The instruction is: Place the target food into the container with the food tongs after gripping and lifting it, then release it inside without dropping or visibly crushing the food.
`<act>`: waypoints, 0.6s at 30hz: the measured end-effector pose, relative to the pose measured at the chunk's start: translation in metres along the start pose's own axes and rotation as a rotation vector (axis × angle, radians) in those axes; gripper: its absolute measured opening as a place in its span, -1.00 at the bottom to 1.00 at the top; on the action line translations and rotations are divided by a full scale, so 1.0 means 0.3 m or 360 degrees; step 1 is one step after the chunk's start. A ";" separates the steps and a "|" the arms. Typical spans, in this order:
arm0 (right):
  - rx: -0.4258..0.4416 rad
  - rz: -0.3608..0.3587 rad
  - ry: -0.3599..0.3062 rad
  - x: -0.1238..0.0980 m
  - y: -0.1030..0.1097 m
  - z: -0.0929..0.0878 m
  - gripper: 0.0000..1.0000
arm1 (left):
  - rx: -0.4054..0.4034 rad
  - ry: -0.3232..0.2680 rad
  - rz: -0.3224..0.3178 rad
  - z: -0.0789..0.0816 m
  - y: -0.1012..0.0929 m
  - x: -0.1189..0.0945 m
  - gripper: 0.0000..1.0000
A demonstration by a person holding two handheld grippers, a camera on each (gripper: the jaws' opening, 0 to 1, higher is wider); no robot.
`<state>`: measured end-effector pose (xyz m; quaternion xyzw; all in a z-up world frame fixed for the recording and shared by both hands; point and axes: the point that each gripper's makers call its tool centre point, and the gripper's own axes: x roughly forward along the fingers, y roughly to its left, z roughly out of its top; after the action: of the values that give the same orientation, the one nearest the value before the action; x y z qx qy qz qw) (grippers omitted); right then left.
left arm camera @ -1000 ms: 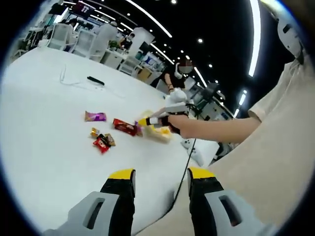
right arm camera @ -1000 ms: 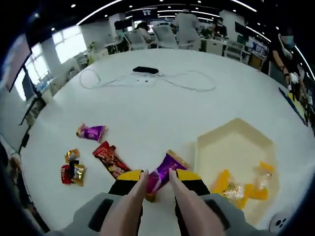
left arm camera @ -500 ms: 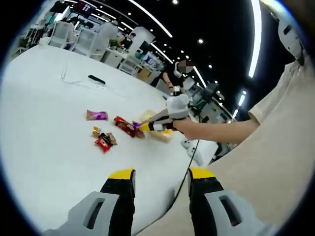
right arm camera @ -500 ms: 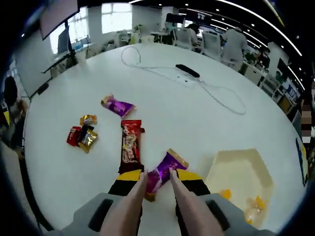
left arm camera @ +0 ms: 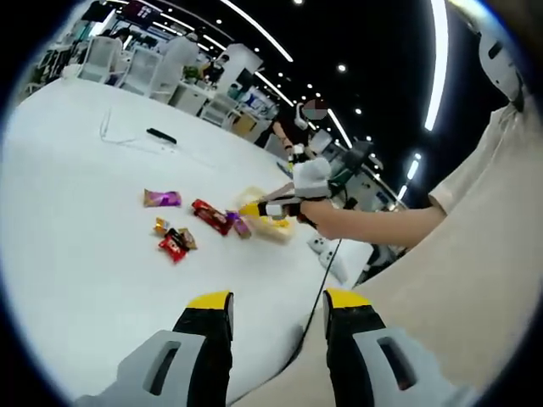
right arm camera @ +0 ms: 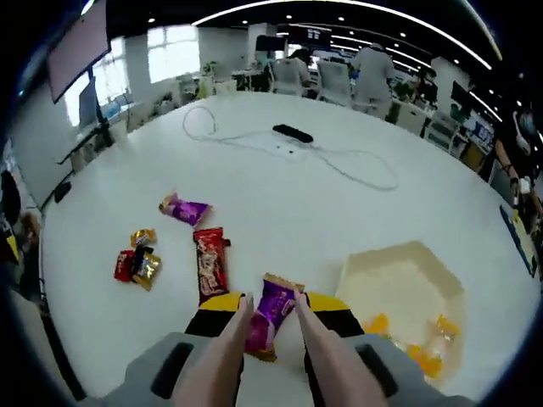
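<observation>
The right claw (right arm camera: pixel 271 315) is closed on a pair of pale food tongs (right arm camera: pixel 227 352), whose two arms run forward between the jaws and pinch a purple-wrapped snack (right arm camera: pixel 273 310) at their tips. The snack is held clear of the white surface (right arm camera: pixel 280 199), tilted, with its gold end pointing away from the claw. Just to its right lies the cream hexagonal container (right arm camera: pixel 405 284), which holds a few orange-yellow wrapped pieces (right arm camera: pixel 422 349) along its near wall. To the snack's left a red bar (right arm camera: pixel 209 261) lies on the surface, then a small cluster of red and gold candies (right arm camera: pixel 136 261), and farther out another purple packet (right arm camera: pixel 185 208). A black cable with a dark block (right arm camera: pixel 293 133) trails toward the far edge.

The left claw (left arm camera: pixel 276 303) hangs open and empty over the near edge of the surface, well apart from the food; from its view the right claw (left arm camera: pixel 280 206) appears beside the container (left arm camera: pixel 261 224).

The grip looks narrow: the tongs catch the slick wrapper near one end, so a quick swing toward the container could let it slide out and drop short of the rim. Squeezing harder to prevent that risks visibly crushing the snack. Releasing too high could bounce it off the pieces inside.
</observation>
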<state>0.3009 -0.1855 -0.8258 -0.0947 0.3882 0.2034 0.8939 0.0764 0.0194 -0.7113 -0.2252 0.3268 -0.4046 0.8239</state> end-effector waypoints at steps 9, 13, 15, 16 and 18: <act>0.0067 -0.0063 0.0145 0.027 0.039 -0.082 -0.48 | -0.0003 0.0002 0.0010 -0.002 0.004 -0.015 -0.18; 0.0088 -0.0038 0.0135 0.024 0.054 -0.085 -0.51 | -0.0004 0.0006 0.0004 0.001 0.002 -0.014 -0.18; 0.0083 -0.0016 0.0131 0.018 0.062 -0.083 -0.53 | -0.0004 0.0008 -0.0005 0.003 -0.001 -0.015 -0.18; 0.0095 0.0003 0.0135 0.018 0.067 -0.085 -0.55 | -0.0004 0.0009 -0.0010 0.004 -0.001 -0.017 -0.18; 0.0089 0.0016 0.0148 0.018 0.063 -0.088 -0.60 | -0.0007 0.0009 -0.0016 0.004 0.000 -0.018 -0.18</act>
<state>0.2787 -0.1754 -0.8479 -0.0770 0.4352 0.1923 0.8762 0.0746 0.0238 -0.7086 -0.2275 0.3288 -0.4087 0.8204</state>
